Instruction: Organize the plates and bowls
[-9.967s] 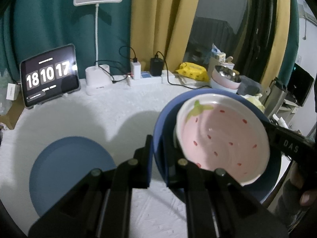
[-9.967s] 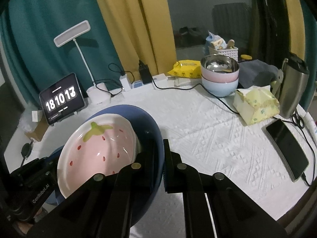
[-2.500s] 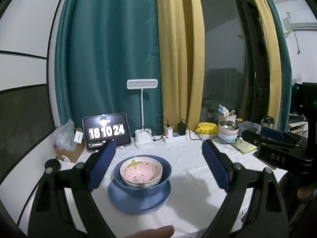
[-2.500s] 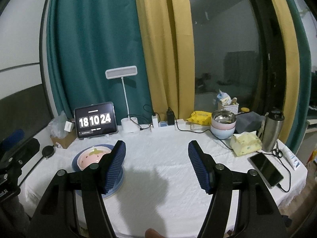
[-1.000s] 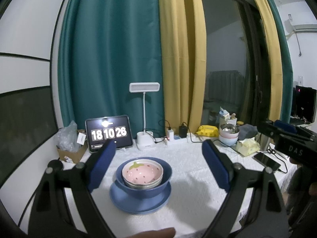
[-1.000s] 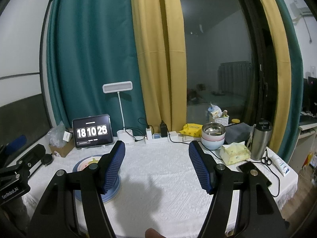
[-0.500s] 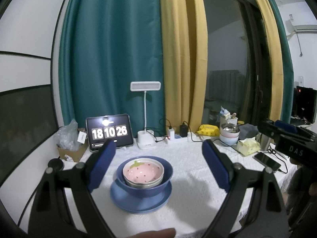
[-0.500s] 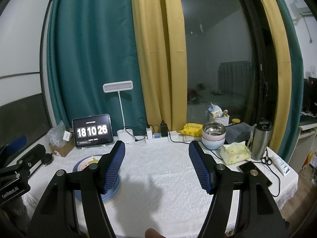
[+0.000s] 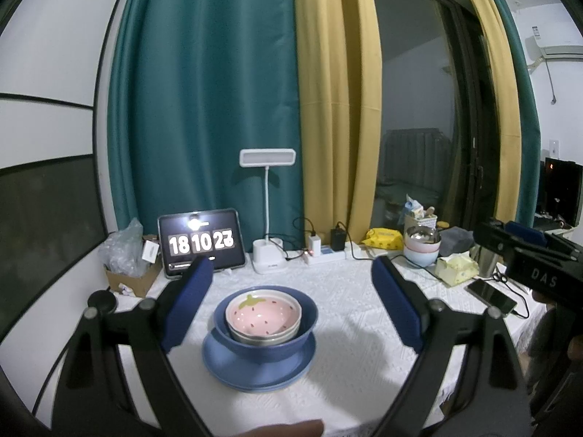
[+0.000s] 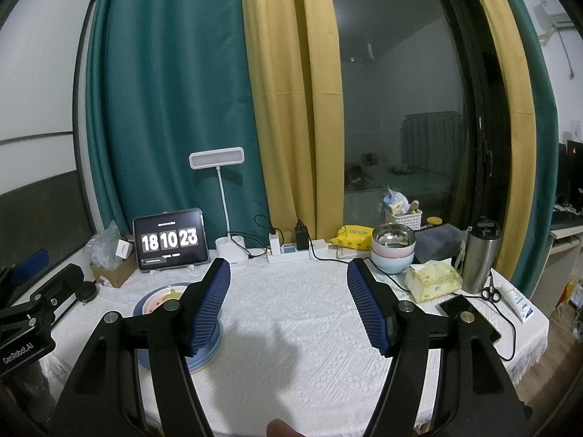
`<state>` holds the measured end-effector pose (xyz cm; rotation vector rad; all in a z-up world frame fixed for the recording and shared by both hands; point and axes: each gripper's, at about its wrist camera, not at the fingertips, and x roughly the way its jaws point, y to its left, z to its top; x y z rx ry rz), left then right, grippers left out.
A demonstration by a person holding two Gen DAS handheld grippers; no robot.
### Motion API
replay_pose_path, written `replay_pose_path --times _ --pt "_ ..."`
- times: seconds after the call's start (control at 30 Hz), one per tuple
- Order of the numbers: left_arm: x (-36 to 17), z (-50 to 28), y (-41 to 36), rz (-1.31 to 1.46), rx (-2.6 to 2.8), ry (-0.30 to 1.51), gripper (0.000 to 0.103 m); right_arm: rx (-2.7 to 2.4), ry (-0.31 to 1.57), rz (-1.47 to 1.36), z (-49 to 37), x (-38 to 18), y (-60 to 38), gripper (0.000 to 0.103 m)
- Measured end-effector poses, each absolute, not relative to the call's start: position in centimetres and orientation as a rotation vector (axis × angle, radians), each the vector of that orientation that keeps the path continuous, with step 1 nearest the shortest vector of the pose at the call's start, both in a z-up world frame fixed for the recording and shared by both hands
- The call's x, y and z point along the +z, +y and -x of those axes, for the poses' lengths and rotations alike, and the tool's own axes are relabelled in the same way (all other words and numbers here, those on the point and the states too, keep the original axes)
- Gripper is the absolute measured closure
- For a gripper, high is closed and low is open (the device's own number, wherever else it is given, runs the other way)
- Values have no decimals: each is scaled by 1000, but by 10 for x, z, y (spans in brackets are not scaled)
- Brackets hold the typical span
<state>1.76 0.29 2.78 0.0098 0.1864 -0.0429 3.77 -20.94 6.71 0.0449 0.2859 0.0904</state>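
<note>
Change since earlier: ten seconds before, both grippers had been pinching the rim of the blue bowl with the strawberry bowl inside it; by this moment both had let go and drawn well back, and the stack stood alone on the table.
Left gripper (image 9: 291,291): jaws stood wide apart with nothing between the pads; it hung back from the table edge, pointing slightly down at the stack, low in the centre of its own view.
Right gripper (image 10: 288,304): jaws likewise spread and empty, aimed at bare tablecloth (image 10: 291,313) mid-frame, with the stack off to its lower left.
Strawberry bowl (image 9: 263,312): pink, sat uppermost, nested in what looked like a metal bowl (image 9: 267,337) whose rim showed just beneath it.
Blue bowl (image 9: 266,322): held both smaller bowls and rested on the blue plate (image 9: 258,364), lower centre of the left view.
Why stacked so: judged as largest at the bottom, smaller inside, so the pile sat steady and took one spot.
Second stack (image 10: 393,251): metal, pink and pale blue bowls nested at the right rear of the table, beside a tissue pack (image 10: 433,280) and a steel tumbler (image 10: 481,255).
Background: a tablet clock (image 10: 170,242) and a desk lamp (image 10: 216,160) stood at the upper left of the table, against the curtains.
Task stage: judged to be at or near its end, since nothing loose remained and both hands were clear.
</note>
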Motion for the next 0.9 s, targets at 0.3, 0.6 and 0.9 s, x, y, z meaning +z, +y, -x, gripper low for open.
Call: replay_pose_path --times 0.3,0.6,0.9 --pt "28 -18 3 -10 -44 188 13 92 287 -45 -38 67 -210 33" --pt "28 -17 3 -10 -44 188 13 91 287 -45 -38 67 -210 33" --pt "27 -17 3 -13 -40 178 13 91 287 -45 -39 67 -210 33"
